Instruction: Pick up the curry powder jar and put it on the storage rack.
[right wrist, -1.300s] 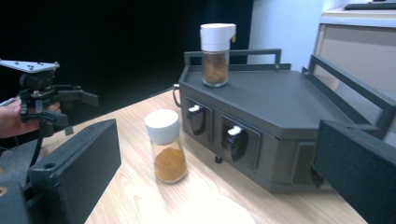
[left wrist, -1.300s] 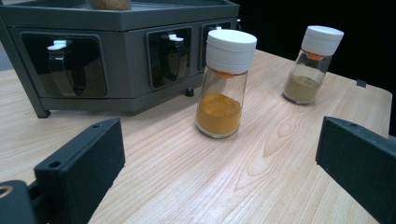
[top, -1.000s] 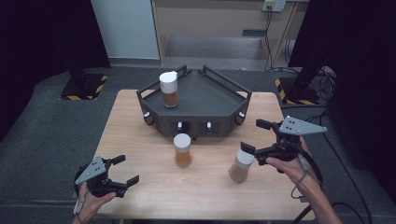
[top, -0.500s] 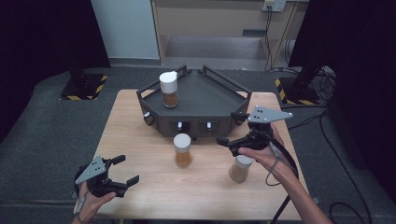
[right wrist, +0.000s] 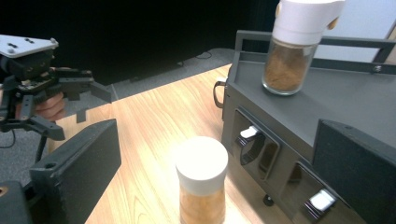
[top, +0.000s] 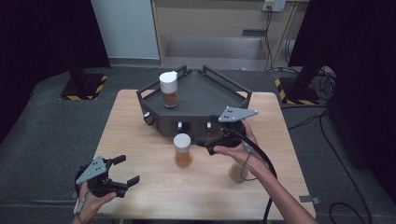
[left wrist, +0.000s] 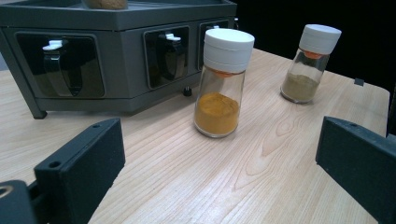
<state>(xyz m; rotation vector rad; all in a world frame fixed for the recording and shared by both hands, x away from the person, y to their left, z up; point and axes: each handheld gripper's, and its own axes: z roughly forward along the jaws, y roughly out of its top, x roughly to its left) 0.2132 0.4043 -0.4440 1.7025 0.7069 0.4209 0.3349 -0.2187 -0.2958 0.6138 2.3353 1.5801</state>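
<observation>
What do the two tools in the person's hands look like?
Each hand-held gripper, left and right, is black with two blocky jaws and a grey three-cornered plate on top. A black cable trails from the right one. The forearms show no sleeves.

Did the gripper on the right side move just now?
Yes. The right gripper has swung leftward, away from the greenish spice jar it was beside, and now points at the orange spice jar in front of the dark rack.

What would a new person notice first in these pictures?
Probably the dark rack at the table's far edge, with one white-capped jar standing on it. Next, the orange-filled jar on the table just before the rack, with the right gripper open beside it.
</observation>
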